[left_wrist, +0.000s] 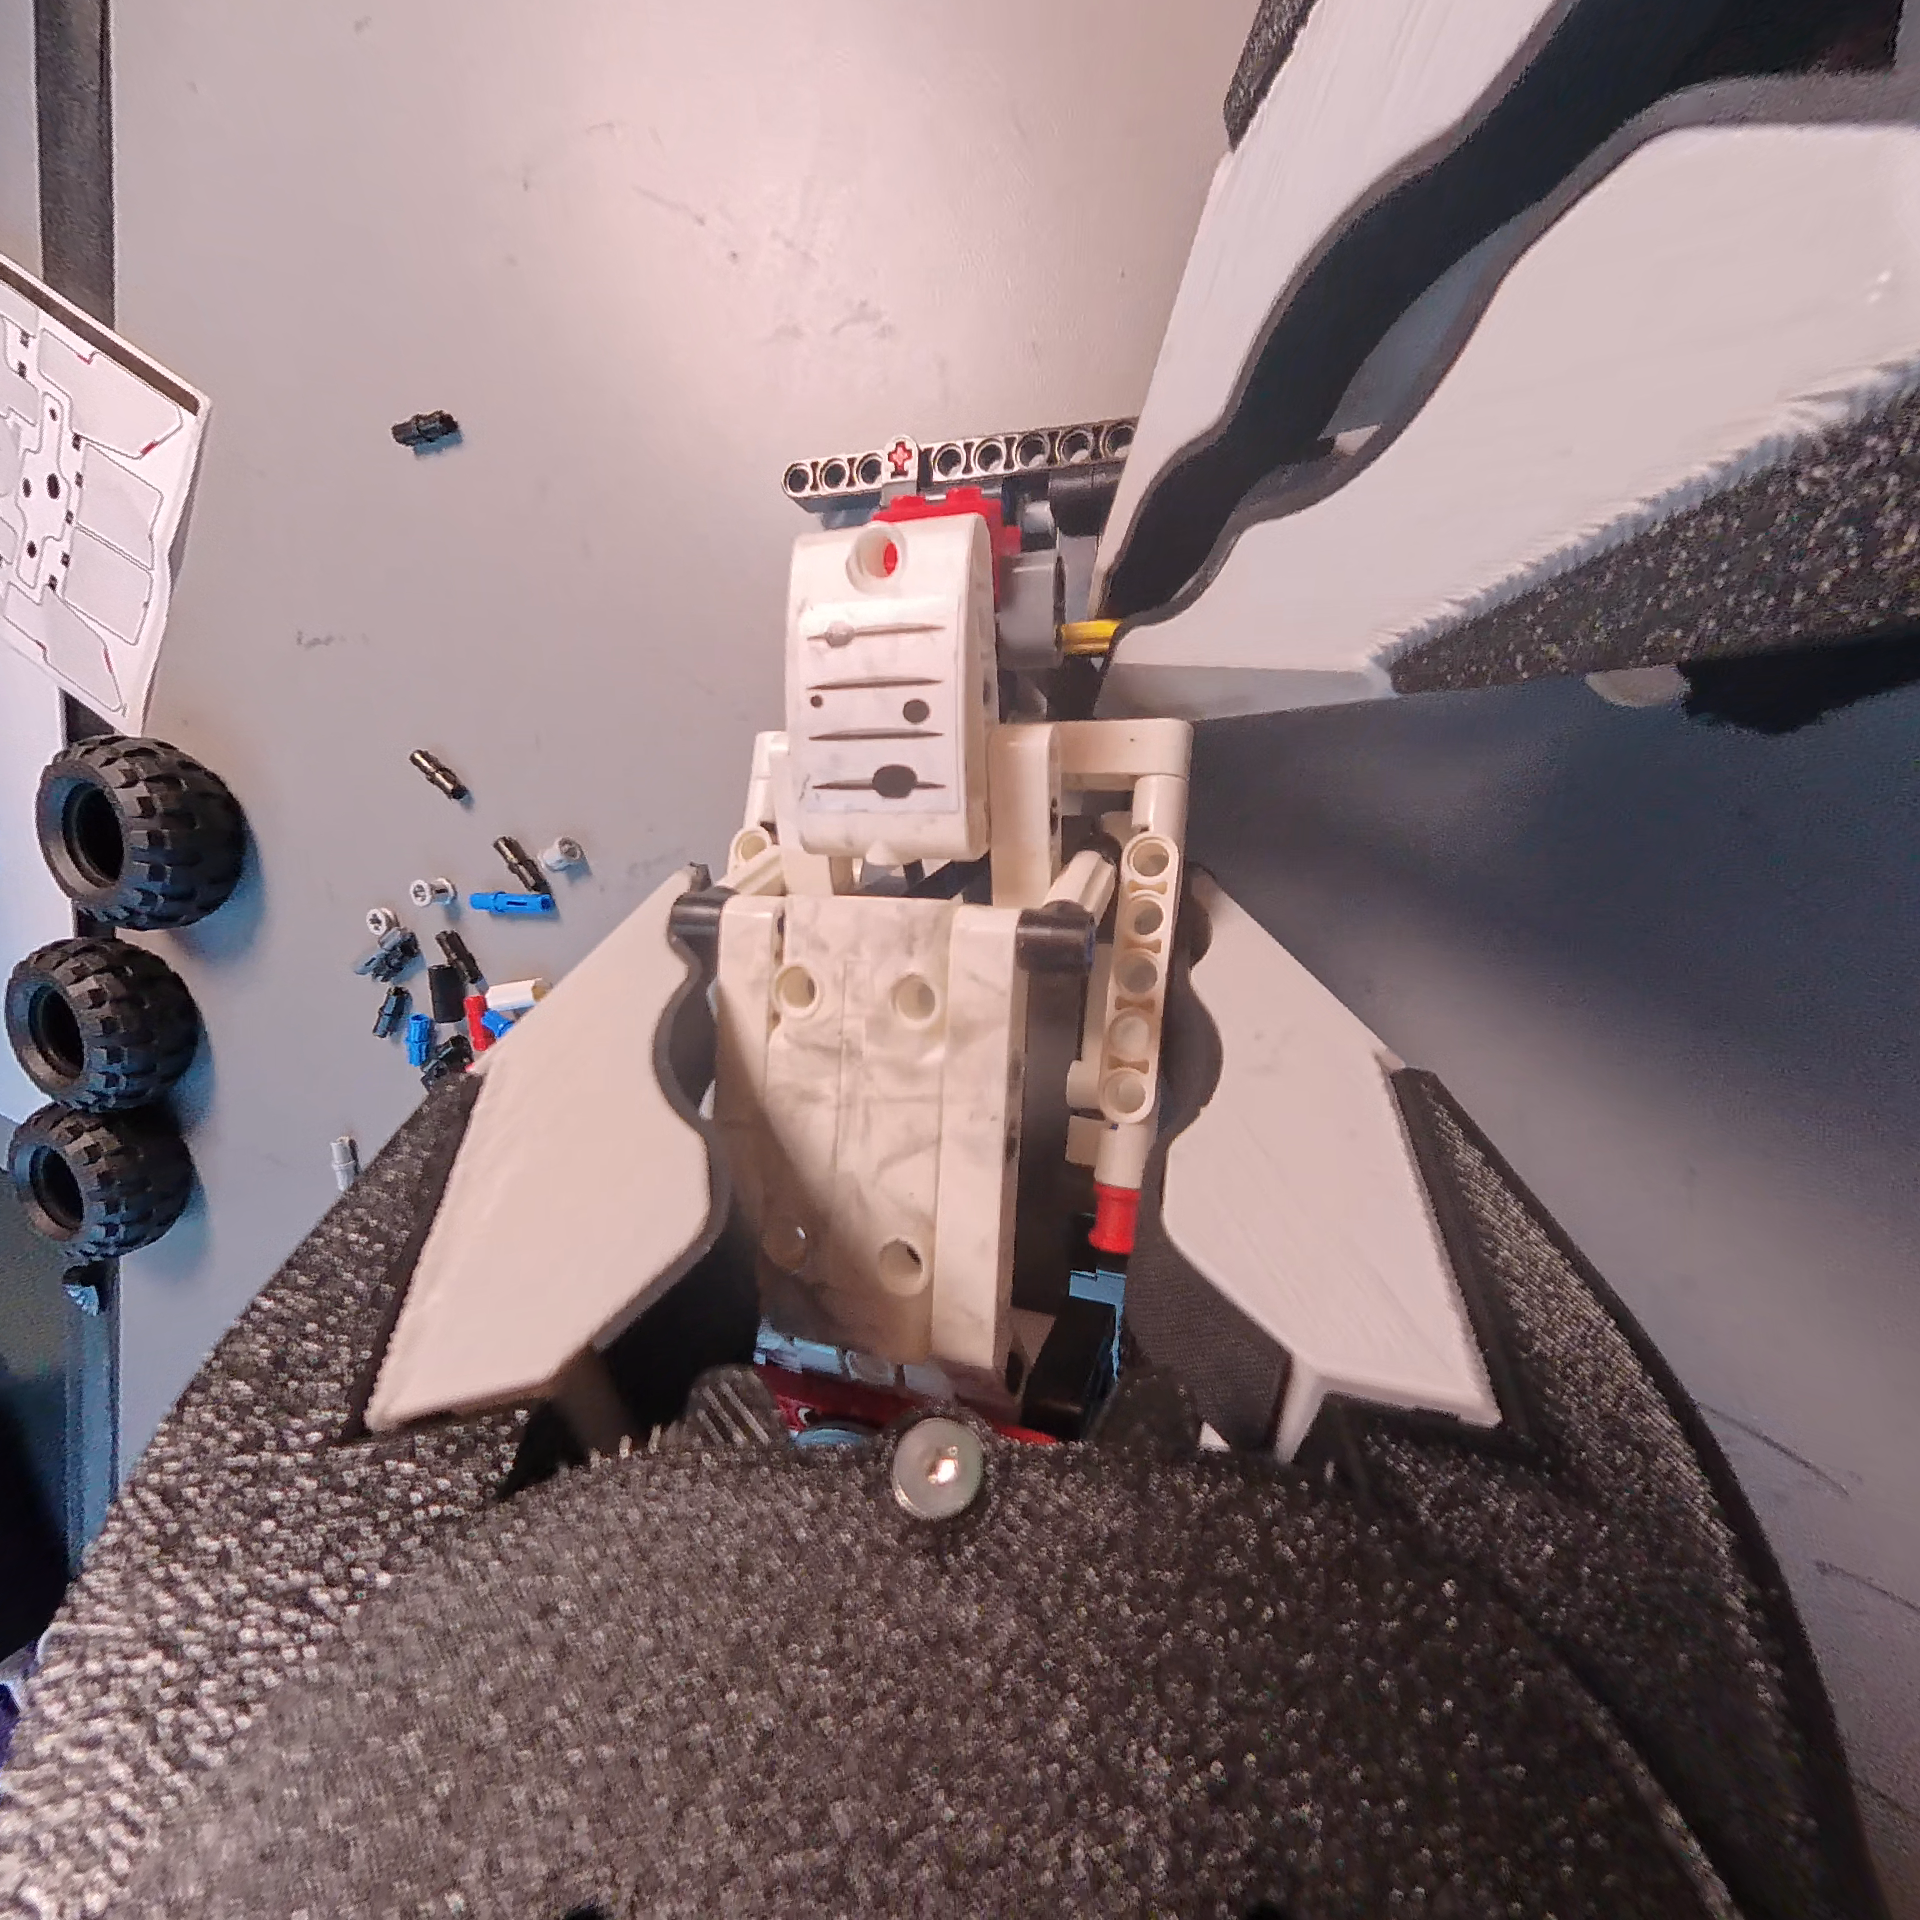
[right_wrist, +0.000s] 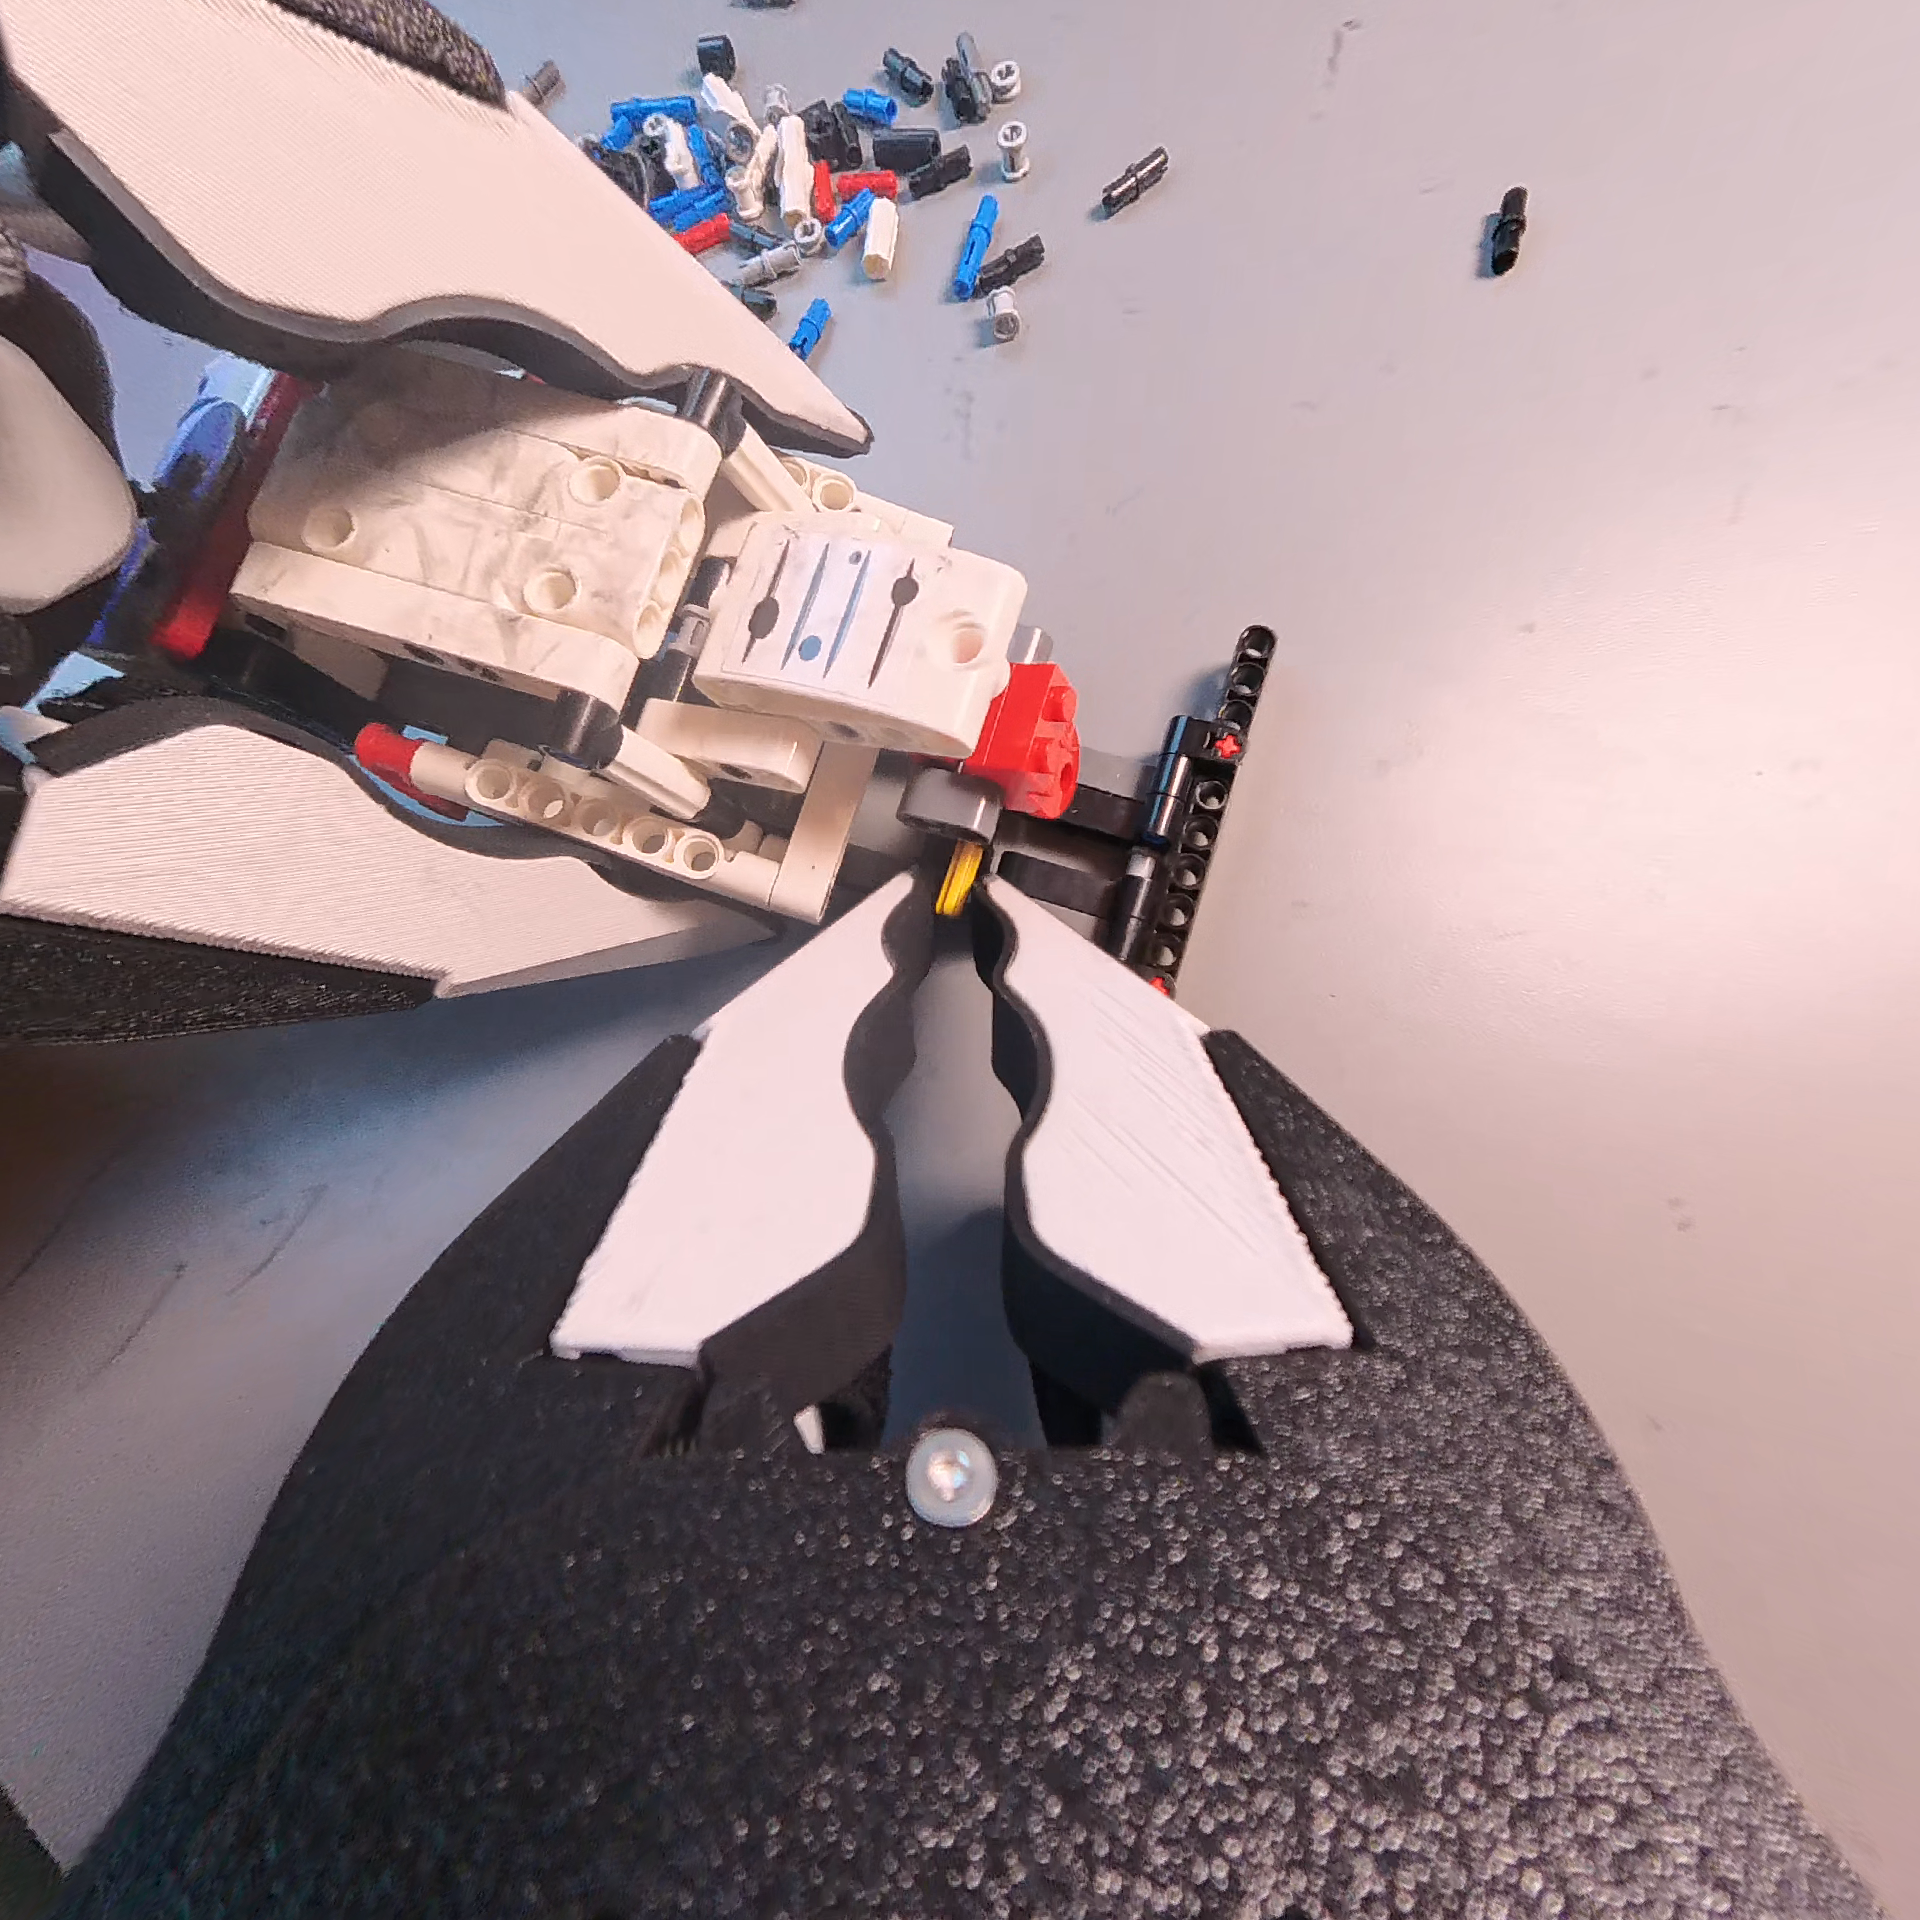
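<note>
A white brick-built vehicle body with red and black parts lies on the grey table. My left gripper is shut on it, one finger on each side; it also shows in the right wrist view. My right gripper is shut on a short yellow axle pin that sticks out of a grey connector near the model's front. In the left wrist view the right gripper comes in from the upper right onto the same yellow pin. A black holed beam forms the model's front end.
Three black knobby tyres stand at the left table edge, with a white sticker sheet above them. A heap of small blue, black, white and red pins lies behind the model. Stray black pins lie apart. Some 5 centimeters of space lies between my two pairs of fingers.
</note>
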